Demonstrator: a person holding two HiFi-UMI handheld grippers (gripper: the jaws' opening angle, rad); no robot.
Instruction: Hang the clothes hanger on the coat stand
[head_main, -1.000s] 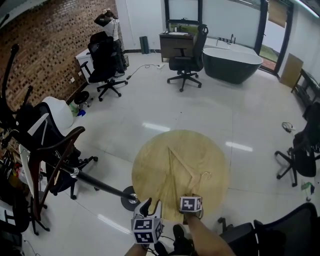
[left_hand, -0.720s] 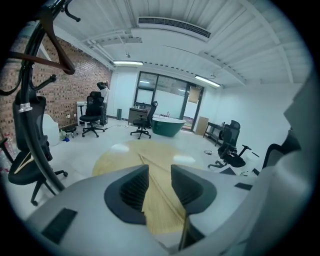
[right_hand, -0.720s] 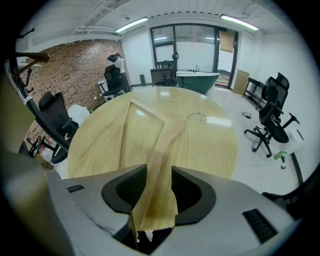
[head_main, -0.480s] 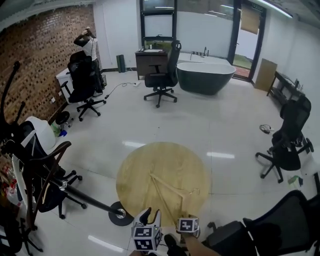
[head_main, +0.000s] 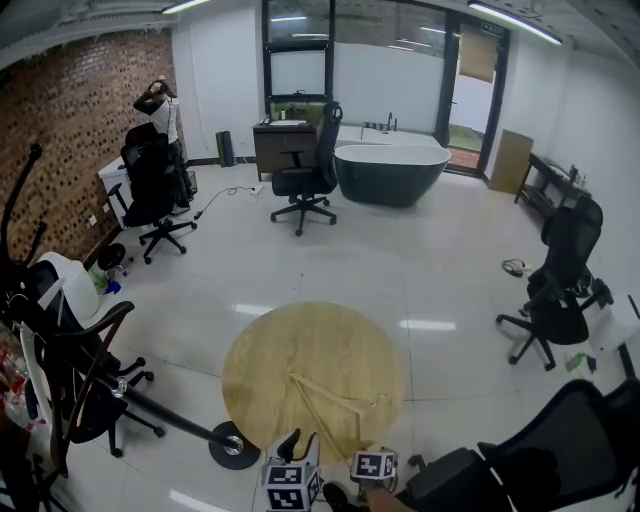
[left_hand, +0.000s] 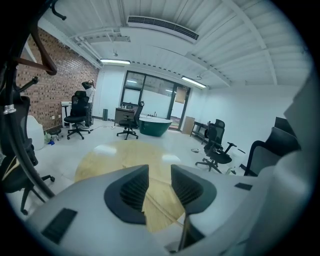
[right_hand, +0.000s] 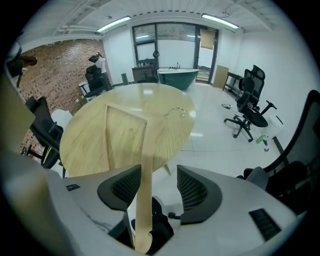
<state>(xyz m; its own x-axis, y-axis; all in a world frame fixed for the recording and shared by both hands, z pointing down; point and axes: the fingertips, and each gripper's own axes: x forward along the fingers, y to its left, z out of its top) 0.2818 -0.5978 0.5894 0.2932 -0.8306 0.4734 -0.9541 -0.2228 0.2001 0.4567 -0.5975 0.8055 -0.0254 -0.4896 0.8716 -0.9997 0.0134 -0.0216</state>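
Since the earlier frame: the head view takes in more of the room, the counter (head_main: 270, 360) lies further from the lower edge, and both grippers have sunk to that edge. The right gripper (head_main: 374, 456) has just been opening its jaws.

Head view:
- One round wooden counter.
- One wooden clothes hanger (head_main: 322, 398), flat on the counter.
- One coat stand (head_main: 232, 447), left of the counter.
- Two grippers; the left gripper (head_main: 298, 441) is beside the right. Each cube bears square black-and-white markers.
- Five black office chairs (head_main: 305, 185) clear to count.
- One dark bathtub (head_main: 390, 175).
- One person (head_main: 160, 105), far left.

Left gripper view: jaws apart, with only the counter top showing in the gap.

Right gripper view: jaws apart. One arm of the hanger runs between them, close to the left pad and clear of the right. Its metal hook (right_hand: 175, 111) lies on the counter.
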